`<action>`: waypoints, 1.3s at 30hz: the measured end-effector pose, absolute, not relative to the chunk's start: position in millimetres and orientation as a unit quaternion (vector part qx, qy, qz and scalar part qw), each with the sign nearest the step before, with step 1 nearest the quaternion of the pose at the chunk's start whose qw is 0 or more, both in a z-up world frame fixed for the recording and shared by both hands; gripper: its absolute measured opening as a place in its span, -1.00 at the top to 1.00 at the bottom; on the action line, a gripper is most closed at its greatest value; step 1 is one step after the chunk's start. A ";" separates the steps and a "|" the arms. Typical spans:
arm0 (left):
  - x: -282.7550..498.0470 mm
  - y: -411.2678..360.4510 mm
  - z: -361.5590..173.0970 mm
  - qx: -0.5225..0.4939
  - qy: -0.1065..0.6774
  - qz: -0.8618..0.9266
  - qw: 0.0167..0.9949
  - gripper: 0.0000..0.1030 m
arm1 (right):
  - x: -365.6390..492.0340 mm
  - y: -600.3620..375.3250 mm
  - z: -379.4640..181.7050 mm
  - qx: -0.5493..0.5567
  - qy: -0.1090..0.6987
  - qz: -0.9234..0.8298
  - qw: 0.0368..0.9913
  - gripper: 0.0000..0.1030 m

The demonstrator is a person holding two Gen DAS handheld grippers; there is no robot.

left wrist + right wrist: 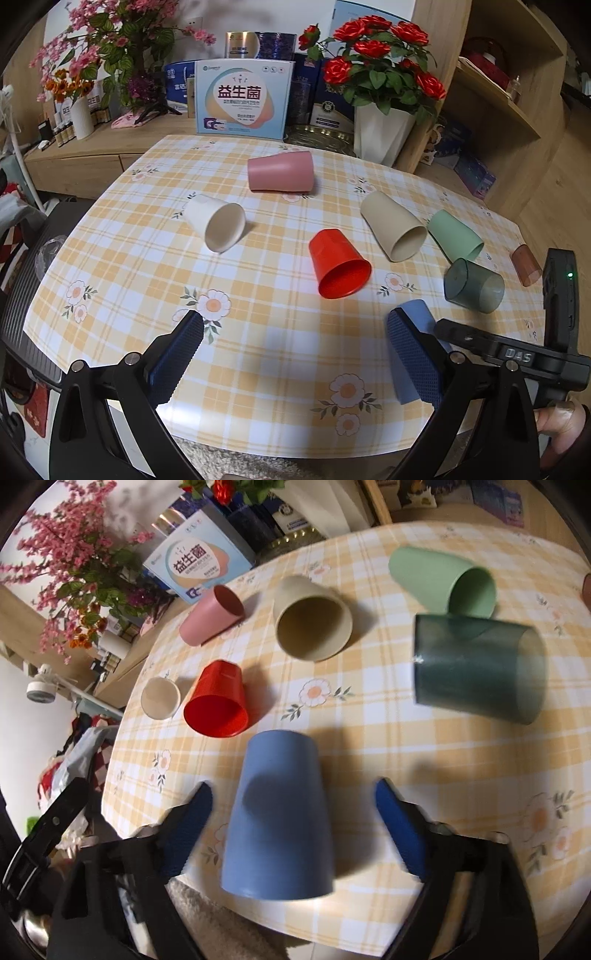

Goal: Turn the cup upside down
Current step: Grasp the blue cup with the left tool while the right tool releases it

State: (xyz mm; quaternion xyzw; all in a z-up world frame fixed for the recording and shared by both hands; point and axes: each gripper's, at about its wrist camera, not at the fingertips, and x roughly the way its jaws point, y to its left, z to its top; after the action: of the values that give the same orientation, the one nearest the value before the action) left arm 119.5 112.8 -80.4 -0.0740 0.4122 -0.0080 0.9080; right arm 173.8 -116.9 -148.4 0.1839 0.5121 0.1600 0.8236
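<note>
The surface (pixel 424 746), covered in a yellow plaid cloth with flower prints, carries eight cups. Nearest its front edge stands the blue cup (pixel 277 812), upside down with its mouth on the cloth and its base up, between the two pads of the right tongs (pixel 293 805); those tongs are spread wide, with a gap on each side, touching nothing. The left tongs (pixel 295 354) hover over the near part of the cloth, also spread wide and holding nothing, with the blue cup just behind their right-hand pad in the left wrist view. The other cups lie on their sides: a dark translucent green cup (pixel 476 668) to the right, a mint green cup (pixel 439 579) touching it from behind, a beige cup (pixel 312 618) in the middle, a red cup (pixel 218 699) left of centre, a pink cup (pixel 210 616) farther back, a white cup (pixel 160 698) just beside the red one, and a translucent brown cup (pixel 526 265) at the far right edge.
</note>
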 end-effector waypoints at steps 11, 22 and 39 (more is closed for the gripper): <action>126.2 90.1 -83.1 -0.082 0.436 -0.031 0.896 -0.88 | 148.2 -171.1 -126.8 0.140 0.461 0.123 0.868 -0.70; 164.2 59.5 -111.8 -0.138 0.529 -0.103 0.831 -0.67 | 131.4 -235.6 -127.8 0.116 0.452 0.052 0.883 -0.70; 232.7 39.3 -168.8 -0.060 0.628 -0.071 0.773 -0.37 | 126.8 -268.1 -141.7 0.162 0.458 0.043 0.873 -0.70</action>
State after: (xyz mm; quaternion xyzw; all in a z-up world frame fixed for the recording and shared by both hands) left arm 232.7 39.3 -168.8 -0.0604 0.6281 -0.0709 0.7726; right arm 126.8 -268.1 -141.7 0.1623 0.4581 0.0430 0.8729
